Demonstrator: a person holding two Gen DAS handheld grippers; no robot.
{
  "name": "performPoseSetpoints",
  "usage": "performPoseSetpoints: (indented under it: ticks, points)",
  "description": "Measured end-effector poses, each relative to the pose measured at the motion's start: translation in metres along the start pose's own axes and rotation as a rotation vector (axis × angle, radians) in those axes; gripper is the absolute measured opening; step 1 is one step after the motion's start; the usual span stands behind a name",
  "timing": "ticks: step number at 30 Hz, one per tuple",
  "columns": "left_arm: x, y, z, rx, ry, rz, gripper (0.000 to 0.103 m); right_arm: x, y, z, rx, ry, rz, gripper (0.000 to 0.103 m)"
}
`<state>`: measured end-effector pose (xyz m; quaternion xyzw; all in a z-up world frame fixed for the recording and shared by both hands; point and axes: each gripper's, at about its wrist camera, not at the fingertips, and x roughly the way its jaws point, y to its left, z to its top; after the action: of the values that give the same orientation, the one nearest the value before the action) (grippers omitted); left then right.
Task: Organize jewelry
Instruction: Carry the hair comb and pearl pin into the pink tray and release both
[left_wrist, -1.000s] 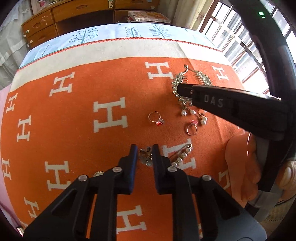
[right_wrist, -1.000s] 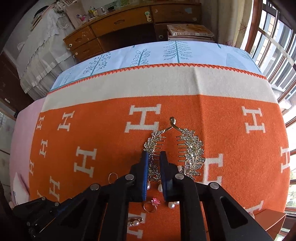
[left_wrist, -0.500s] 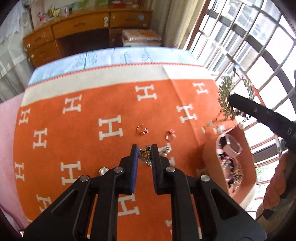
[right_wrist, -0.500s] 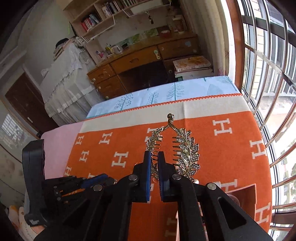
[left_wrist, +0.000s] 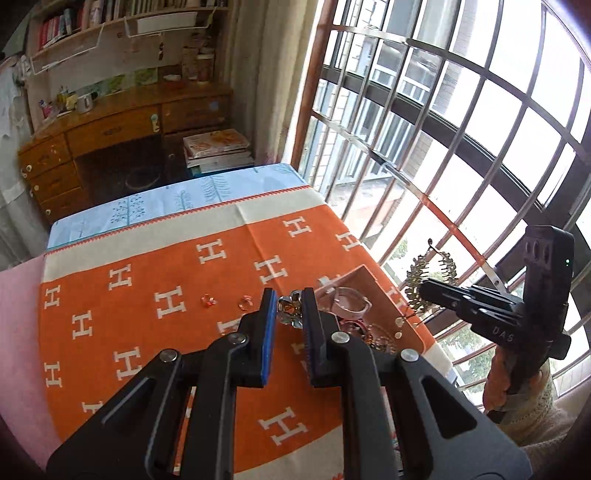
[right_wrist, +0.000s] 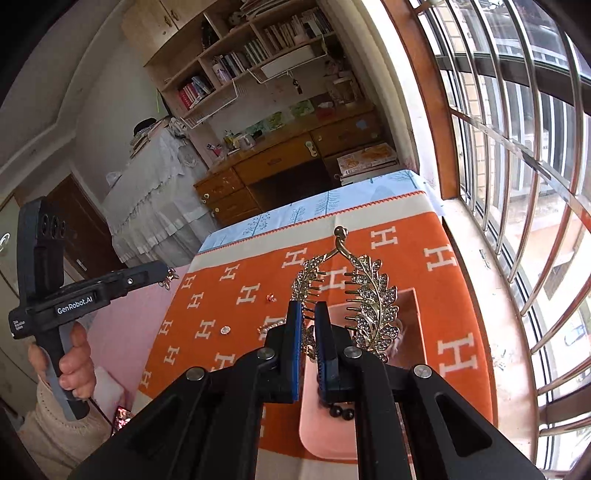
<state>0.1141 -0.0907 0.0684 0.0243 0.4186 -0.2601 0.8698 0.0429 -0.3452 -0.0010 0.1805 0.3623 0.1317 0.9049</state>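
The left tool (left_wrist: 290, 314) is closed on a small brooch (left_wrist: 289, 312) of gold and silver, lifted above the orange blanket (left_wrist: 147, 332). The right tool (right_wrist: 307, 332) is clamped on 1 leaf of the leaf-shaped hair comb (right_wrist: 373, 306) and holds it over the pink tray (right_wrist: 317, 432). 2 rings (left_wrist: 208, 300) lie on the blanket, beyond and left of the left tool.

My right claw (right_wrist: 307, 325) pinches one side of a shiny gold leaf comb (right_wrist: 369, 295), low in the middle of the frame; the comb hangs above a pink tray (right_wrist: 317, 432) on the orange blanket (right_wrist: 461, 295); at the left edge, my other claw (right_wrist: 164, 275) grips a small sparkly piece (right_wrist: 169, 277); two little trinkets (right_wrist: 272, 297) lie on the blanket.
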Motion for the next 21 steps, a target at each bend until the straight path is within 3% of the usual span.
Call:
performPoseSetpoints:
  ticks: [8,15,18,21]
  points:
    - [0.060,-0.068,-0.021,0.044,0.087,-0.098,0.011,-0.035,-0.050,-0.048,0.082,0.001,-0.022,0.007]
    - [0.135,-0.082,-0.045,0.059,0.186,-0.050,0.011,-0.034,-0.069,-0.072,0.111,0.020,-0.036,0.007]
    - [0.154,-0.083,-0.060,0.081,0.206,0.002,0.012,-0.032,-0.068,-0.075,0.099,0.021,-0.042,0.007]
    - [0.165,-0.081,-0.070,0.067,0.245,0.005,0.013,-0.020,-0.062,-0.068,0.093,0.033,-0.029,0.007]
